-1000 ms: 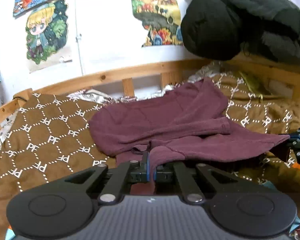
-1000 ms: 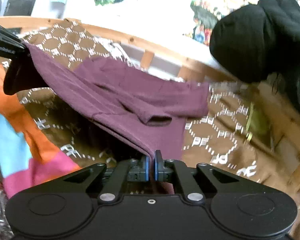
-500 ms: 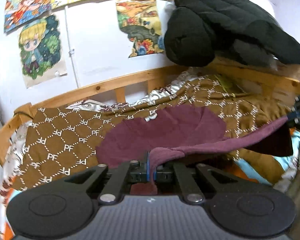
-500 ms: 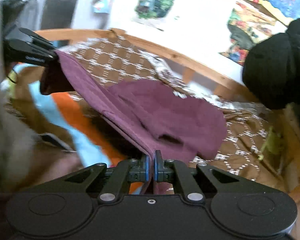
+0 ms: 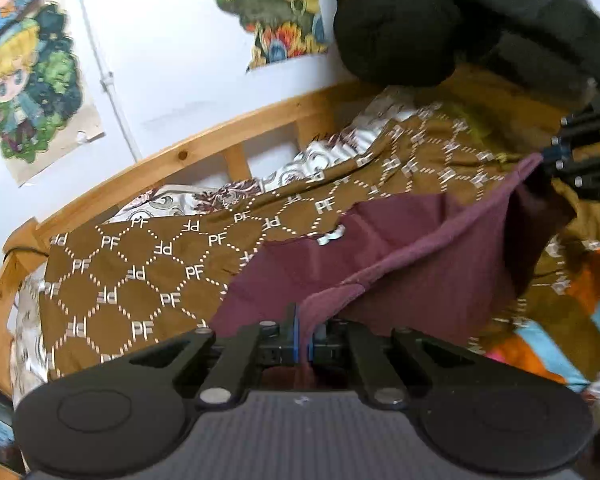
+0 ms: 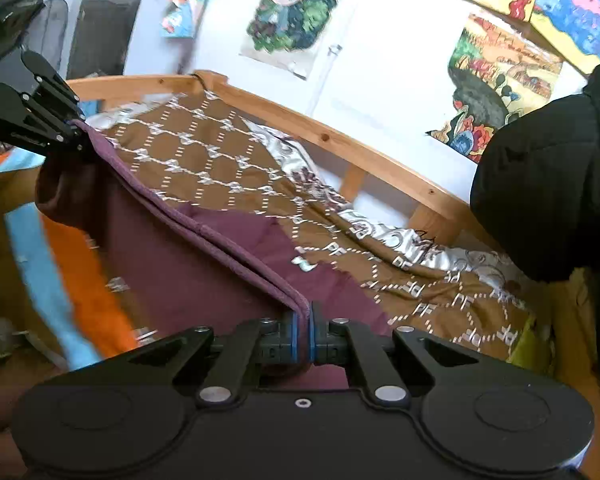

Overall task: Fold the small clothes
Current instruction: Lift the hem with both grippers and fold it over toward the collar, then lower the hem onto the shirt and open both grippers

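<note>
The left gripper (image 5: 303,334) has its blue-padded fingers pressed together on a bunched corner of the maroon garment (image 5: 400,276), with a tongue of the cloth hanging down between and below the jaws. From that pinch a hemmed edge of the garment runs up and to the right, fairly taut, to the right gripper (image 5: 548,158), which shows at the far right of the left wrist view gripping the other corner. In its own wrist view the right gripper (image 6: 303,334) is likewise clamped on the maroon garment (image 6: 204,264), a doubled hem entering the narrow slit between the blue pads, and the same edge climbs leftward to the left gripper (image 6: 76,136) at the upper left. The held edge is raised off the bed, while the rest of the cloth sags below it and spreads onto the brown patterned blanket (image 5: 140,272), which carries a white diamond grid and "PF" letters. Beyond the blanket lies a strip of silvery floral bedding (image 5: 300,164), then the wooden bed rail (image 5: 204,148) against a white wall with cartoon posters (image 5: 32,92). A black padded jacket (image 5: 440,20) hangs at the upper right. An orange and blue cloth (image 6: 72,264) lies under the garment's near side.
</note>
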Tool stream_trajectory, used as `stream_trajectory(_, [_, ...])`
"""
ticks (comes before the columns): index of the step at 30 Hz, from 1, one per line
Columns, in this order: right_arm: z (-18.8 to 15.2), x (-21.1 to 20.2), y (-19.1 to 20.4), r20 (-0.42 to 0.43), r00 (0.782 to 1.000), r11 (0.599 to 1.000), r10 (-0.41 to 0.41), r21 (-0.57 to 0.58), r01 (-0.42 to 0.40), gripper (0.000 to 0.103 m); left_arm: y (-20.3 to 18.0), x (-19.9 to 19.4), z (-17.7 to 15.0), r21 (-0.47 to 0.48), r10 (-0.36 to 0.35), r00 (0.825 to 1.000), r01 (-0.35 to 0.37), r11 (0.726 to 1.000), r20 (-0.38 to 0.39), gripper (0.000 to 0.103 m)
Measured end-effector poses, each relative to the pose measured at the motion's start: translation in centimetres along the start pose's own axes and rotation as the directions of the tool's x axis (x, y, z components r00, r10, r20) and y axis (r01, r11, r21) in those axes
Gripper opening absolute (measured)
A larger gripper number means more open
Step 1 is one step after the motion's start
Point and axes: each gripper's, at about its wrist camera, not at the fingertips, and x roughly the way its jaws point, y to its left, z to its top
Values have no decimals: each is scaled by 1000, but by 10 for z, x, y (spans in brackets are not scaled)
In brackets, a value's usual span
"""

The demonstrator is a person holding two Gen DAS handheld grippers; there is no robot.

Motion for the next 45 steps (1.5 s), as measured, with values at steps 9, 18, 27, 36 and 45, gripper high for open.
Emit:
stream_trajectory(9, [39, 140, -63, -72, 997, 998, 26, 63, -22, 4, 46, 147, 36, 28, 39, 993, -36, 999, -115, 5])
stream_trajectory(18, [17, 249, -83, -180, 982, 986, 57, 162, -28, 5, 86, 244, 20, -233, -99, 980, 58, 971, -171, 6])
stream_trajectory(27, [-6, 283, -93, -208, 974, 968, 91, 247, -38, 6, 96, 259, 8, -291, -129, 975, 72, 954, -182, 41])
stream_trajectory(36, [-19, 291, -103, -213, 976, 919, 54, 392, 35, 45, 123, 225, -3, -430, -107, 993, 75, 900, -52, 98])
stream_trajectory(45, [-41, 239, -105, -65, 998, 839, -8, 542, 42, 102, 117, 196, -30, -502, -96, 993, 117, 857, 67, 102])
